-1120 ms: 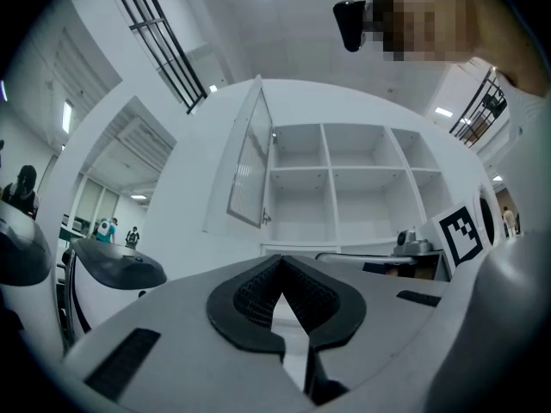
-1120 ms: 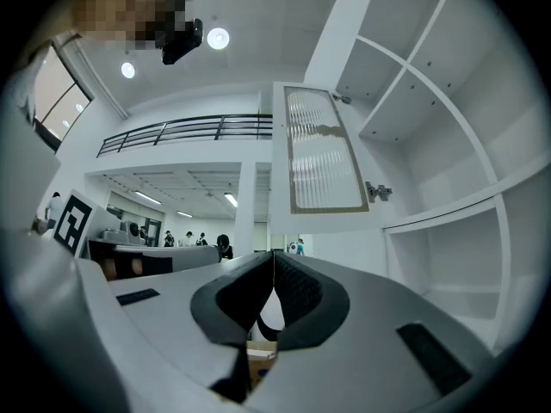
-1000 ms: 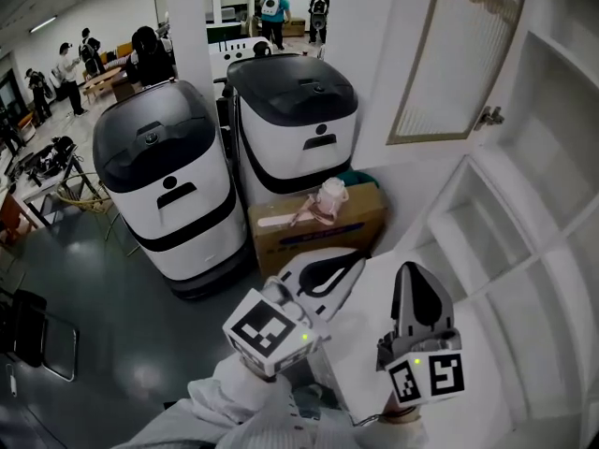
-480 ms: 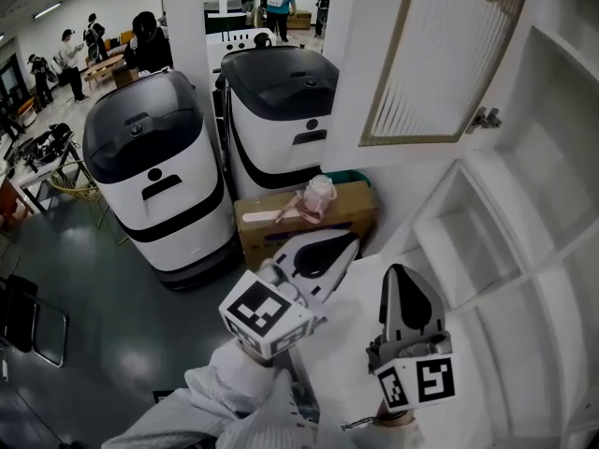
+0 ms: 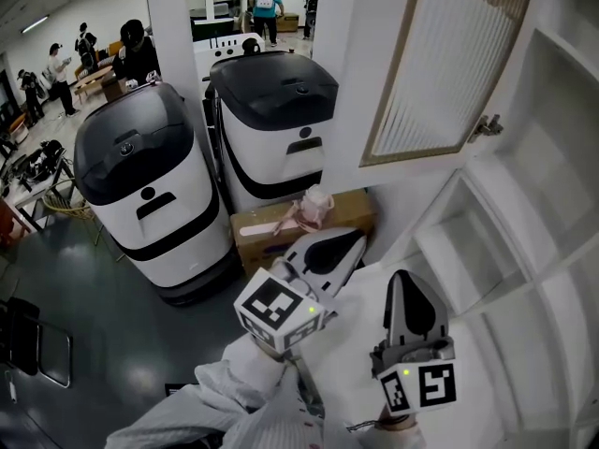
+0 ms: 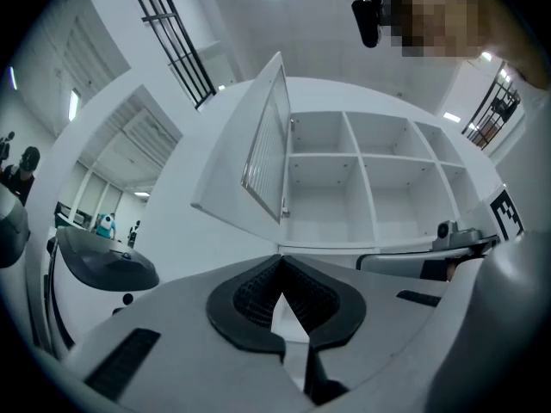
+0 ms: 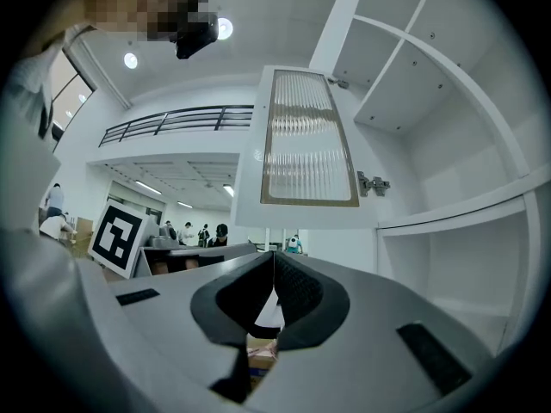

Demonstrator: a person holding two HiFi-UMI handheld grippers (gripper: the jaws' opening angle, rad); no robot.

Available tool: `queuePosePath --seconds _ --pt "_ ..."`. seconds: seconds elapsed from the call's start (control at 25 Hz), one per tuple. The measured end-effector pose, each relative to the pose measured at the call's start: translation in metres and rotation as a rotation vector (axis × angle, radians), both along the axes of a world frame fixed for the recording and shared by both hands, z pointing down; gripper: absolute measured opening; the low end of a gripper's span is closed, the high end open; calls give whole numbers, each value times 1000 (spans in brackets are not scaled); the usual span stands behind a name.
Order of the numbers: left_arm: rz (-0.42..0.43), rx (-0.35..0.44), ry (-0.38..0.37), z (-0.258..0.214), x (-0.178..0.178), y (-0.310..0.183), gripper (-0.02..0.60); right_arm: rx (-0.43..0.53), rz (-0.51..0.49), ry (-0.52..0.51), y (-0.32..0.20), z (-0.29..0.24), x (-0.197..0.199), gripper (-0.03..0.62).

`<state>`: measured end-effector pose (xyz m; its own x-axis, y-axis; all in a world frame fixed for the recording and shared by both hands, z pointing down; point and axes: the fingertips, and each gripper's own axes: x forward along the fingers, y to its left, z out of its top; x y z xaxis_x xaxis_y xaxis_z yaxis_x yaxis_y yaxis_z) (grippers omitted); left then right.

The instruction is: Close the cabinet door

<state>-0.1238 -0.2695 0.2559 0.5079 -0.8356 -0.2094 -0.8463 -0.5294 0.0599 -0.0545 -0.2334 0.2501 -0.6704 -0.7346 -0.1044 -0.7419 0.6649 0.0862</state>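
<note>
1. At the left edge of the cabinet (image 5: 538,213), the door (image 5: 440,54) is seen wide open. It is held on by a small metal hinge (image 5: 485,127).
2. The left gripper (image 5: 354,239) is seen shut tight, and nothing is held in it.
3. The right gripper (image 5: 410,277) is seen shut tight too, and it is empty as well.
4. Both grippers are held low, under the door, and the door is not touched by either one.
5. The door is best pushed on the side turned away from the shelves.
6. The push should be made near the loose edge, far from the hinge, where the door can probably be swung most easily.
7. The white frame should be pressed, not the glass pane (image 5: 449,45), which could be cracked.
8. The door should be swung slowly until it lies flat on the cabinet front.
9. The box (image 5: 281,227) on the floor need not be touched.
</note>
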Motion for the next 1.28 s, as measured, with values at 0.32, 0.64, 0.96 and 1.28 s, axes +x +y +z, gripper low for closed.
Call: queuePosePath --seconds 0.32,0.64,0.96,1.28 --pt "24 10 54 1 -9 -22 11 -21 47 -8 -17 8 -4 14" --pt "64 27 142 -3 -18 -45 83 -11 78 13 -30 9 -4 14" --pt "85 96 202 -22 -23 -62 187 -21 128 17 -36 18 6 14" --pt "86 180 230 -42 -27 -69 187 -22 157 25 -41 21 13 14"
